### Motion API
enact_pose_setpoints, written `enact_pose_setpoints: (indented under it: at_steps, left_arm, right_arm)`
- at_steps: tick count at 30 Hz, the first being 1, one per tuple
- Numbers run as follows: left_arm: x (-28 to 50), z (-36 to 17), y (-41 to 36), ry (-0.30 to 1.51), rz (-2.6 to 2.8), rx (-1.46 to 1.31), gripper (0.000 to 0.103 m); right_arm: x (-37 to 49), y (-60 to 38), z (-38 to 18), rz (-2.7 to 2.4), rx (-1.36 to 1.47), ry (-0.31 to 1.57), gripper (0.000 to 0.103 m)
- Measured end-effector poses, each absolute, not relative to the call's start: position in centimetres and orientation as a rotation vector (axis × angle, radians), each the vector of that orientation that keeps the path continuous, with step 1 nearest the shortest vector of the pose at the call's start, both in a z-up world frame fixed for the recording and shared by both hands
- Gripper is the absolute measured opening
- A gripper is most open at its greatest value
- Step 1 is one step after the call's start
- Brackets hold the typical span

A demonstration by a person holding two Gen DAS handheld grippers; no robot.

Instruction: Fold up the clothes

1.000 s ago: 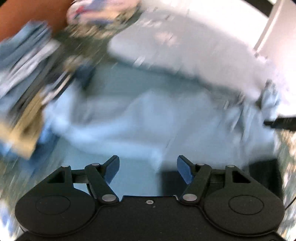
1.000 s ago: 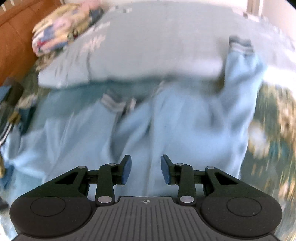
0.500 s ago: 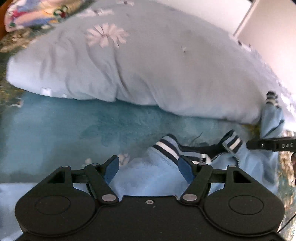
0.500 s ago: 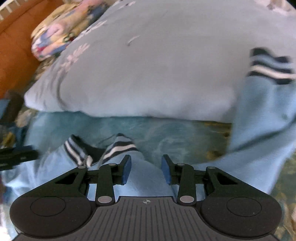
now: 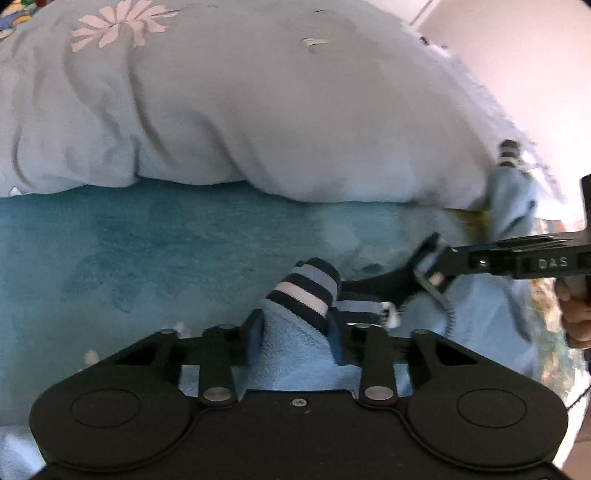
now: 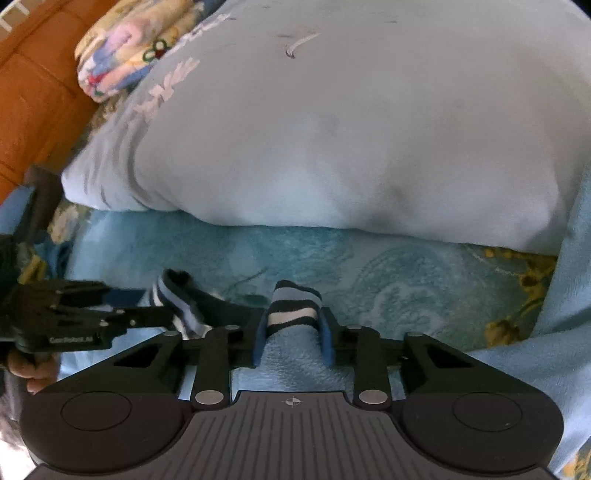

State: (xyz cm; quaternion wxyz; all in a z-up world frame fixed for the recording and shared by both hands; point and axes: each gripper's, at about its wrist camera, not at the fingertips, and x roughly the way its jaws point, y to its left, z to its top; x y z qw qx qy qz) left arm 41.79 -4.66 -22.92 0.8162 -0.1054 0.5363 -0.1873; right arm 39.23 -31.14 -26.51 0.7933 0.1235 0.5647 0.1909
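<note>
Your left gripper (image 5: 295, 332) and right gripper (image 6: 293, 338) have just closed, each clamping the light-blue fleece jacket's (image 5: 291, 358) striped collar (image 5: 306, 291) at lower centre.

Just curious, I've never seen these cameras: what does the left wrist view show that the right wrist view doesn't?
Only the left: a pink flower print on the duvet, and a pale wall.
Only the right: an orange headboard and a colourful folded blanket.
Both: the pale blue duvet, the teal bedspread, and each gripper's fingers closed on the jacket's striped collar.
</note>
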Motion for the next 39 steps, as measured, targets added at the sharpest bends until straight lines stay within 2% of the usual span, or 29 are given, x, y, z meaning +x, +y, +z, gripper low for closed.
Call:
enact_pose_setpoints:
  at_steps: [2,5,11,14,18,19,20,22,25,28,35,39]
  left_arm:
    - [41.2,-22.5,-5.0,1.125,-0.414,-0.208,0.023]
    - [40.4,-21.6,-5.2,1.064,-0.354,-0.196,0.018]
    - [41.0,-19.2,-4.5,0.887,-0.230,-0.178,0.017]
    - [43.0,-21.3,-4.3,0.959,-0.166,-0.188,0.018]
    - [43.6,-22.4,-4.0,1.005,-0.134,-0.236,0.025]
    - [43.3,-22.1,-3.9,0.994,-0.139,-0.241,0.033]
    - [43.1,-21.8,-3.8,0.983,-0.144,-0.244,0.042]
    - [42.5,-20.8,-3.6,0.962,-0.148,-0.224,0.046]
    - [41.2,-19.5,-2.5,0.945,-0.125,-0.262,0.048]
    - [39.4,-18.8,-1.5,0.941,-0.081,-0.362,0.054]
    - [34.9,-18.4,0.1,0.992,-0.023,-0.517,0.056]
    - [31.5,-19.4,1.5,1.031,0.018,-0.632,0.056]
  right_arm:
    - [38.4,-31.2,-25.6,0.410,0.283,1.178,0.018]
    - [37.1,-31.1,-24.1,0.414,0.304,1.111,0.016]
    - [37.6,-31.0,-20.5,0.391,0.298,0.911,0.015]
    - [39.1,-30.4,-21.9,0.340,0.244,0.940,0.015]
    - [40.6,-29.5,-24.9,0.265,0.183,1.034,0.019]
    - [40.5,-29.3,-25.0,0.257,0.164,1.031,0.023]
    - [40.1,-29.4,-24.6,0.244,0.158,1.003,0.032]
    - [39.0,-29.7,-23.5,0.213,0.131,0.940,0.039]
    - [36.8,-29.7,-22.2,0.186,0.094,0.888,0.039]
    - [35.0,-28.5,-22.7,0.228,0.121,0.969,0.037]
    - [34.6,-24.5,-27.3,0.139,-0.001,1.156,0.036]
    - [34.5,-23.0,-28.2,0.087,-0.084,1.171,0.037]
